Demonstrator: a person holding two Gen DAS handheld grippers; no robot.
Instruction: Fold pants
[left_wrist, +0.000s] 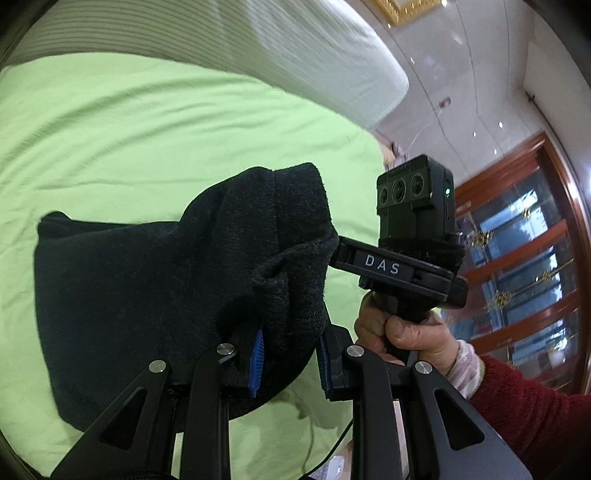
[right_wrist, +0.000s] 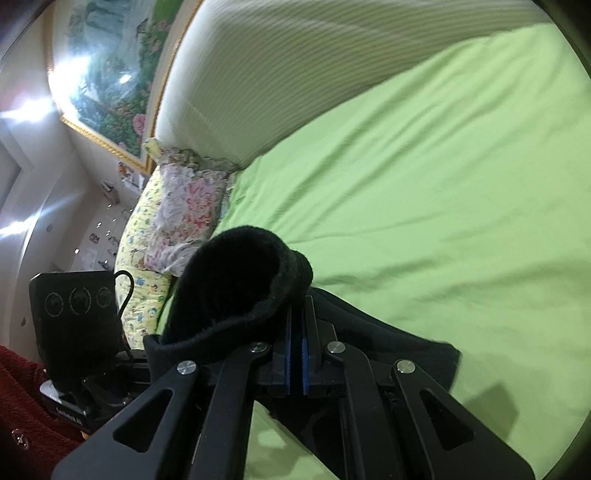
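While clamped in both grippers, lifted at one end above a green sheet (left_wrist: 147, 122): black pants (left_wrist: 147, 295), thick and fuzzy. Nearest in the left wrist view, left gripper (left_wrist: 290, 360) with blue pads set narrowly apart and a fat fold of the black cloth pinched between them. Just beyond and to the right, right gripper (left_wrist: 334, 254) biting the same bunched edge of cloth, carried by a hand (left_wrist: 406, 332) in a red sleeve (left_wrist: 535, 413). Past the grip, draped down onto the sheet toward its left side, with the far corner of the cloth lying flat. In the right wrist view, blue pads pressed nearly together on a thin layer of cloth, a rolled black cuff bulging over the fingers to the left. Farther off, a ribbed white headboard (right_wrist: 295, 74) along the sheet's far edge. At that edge's left corner, a flowered pillow (right_wrist: 184, 210). Beyond that, a framed picture (right_wrist: 107, 66) on the wall.
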